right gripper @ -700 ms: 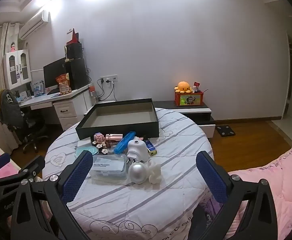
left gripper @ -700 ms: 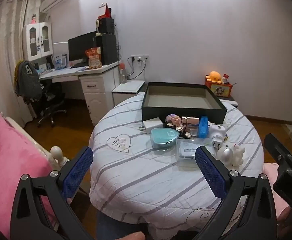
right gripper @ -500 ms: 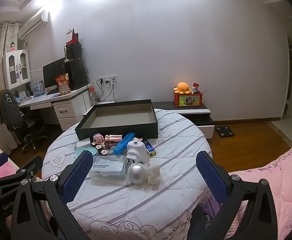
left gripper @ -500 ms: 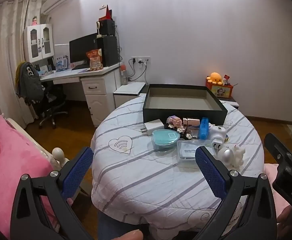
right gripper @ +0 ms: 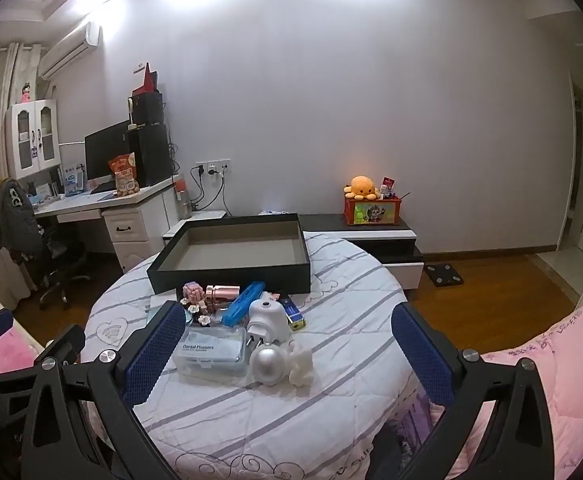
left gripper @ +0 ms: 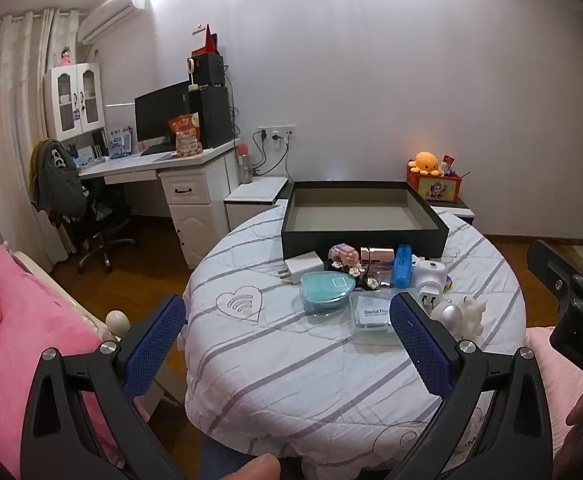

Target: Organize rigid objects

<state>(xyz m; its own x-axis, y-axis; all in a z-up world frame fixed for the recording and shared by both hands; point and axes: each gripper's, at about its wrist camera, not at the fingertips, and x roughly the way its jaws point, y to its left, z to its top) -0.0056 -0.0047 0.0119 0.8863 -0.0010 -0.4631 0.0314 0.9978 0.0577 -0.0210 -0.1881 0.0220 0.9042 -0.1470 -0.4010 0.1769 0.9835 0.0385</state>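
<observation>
So both sets of tongs are spread wide with nothing between the pads, hanging over the near edge of the round tabletop (right gripper: pixel 331 400), which has a white striped cloth over it. The left tongs (left gripper: pixel 287 344) sit on the near left side, and the right tongs (right gripper: pixel 287 344) frame the pile of stuff from the near right. You can also see the left tool's black frame poking into the right view at the lower left.

The stuff to sort is bunched together in the middle of the tabletop, just in front of a big black tray (right gripper: pixel 231 276) with a grey inside and nothing in it. Closest to the tongs: a clear box of dental flossers (right gripper: pixel 211 350), a silver ball (right gripper: pixel 268 366) touching a small white figurine (right gripper: pixel 301 364), and a white plug-in gadget (right gripper: pixel 267 318) right behind them. There's a blue case (right gripper: pixel 243 308) leaning diagonally, a pink metallic tube (right gripper: pixel 223 291), a little pink blocky toy (right gripper: pixel 193 292), and a small dark blue box (right gripper: pixel 293 314) lying flat off to the right. From the left view you also get a teal dish-shaped thing (left gripper: pixel 325 290) and a white charger (left gripper: pixel 303 266) on the left side of the pile.

A fingertip (left gripper: pixel 257 468) peeks in at the bottom of the left view.
</observation>
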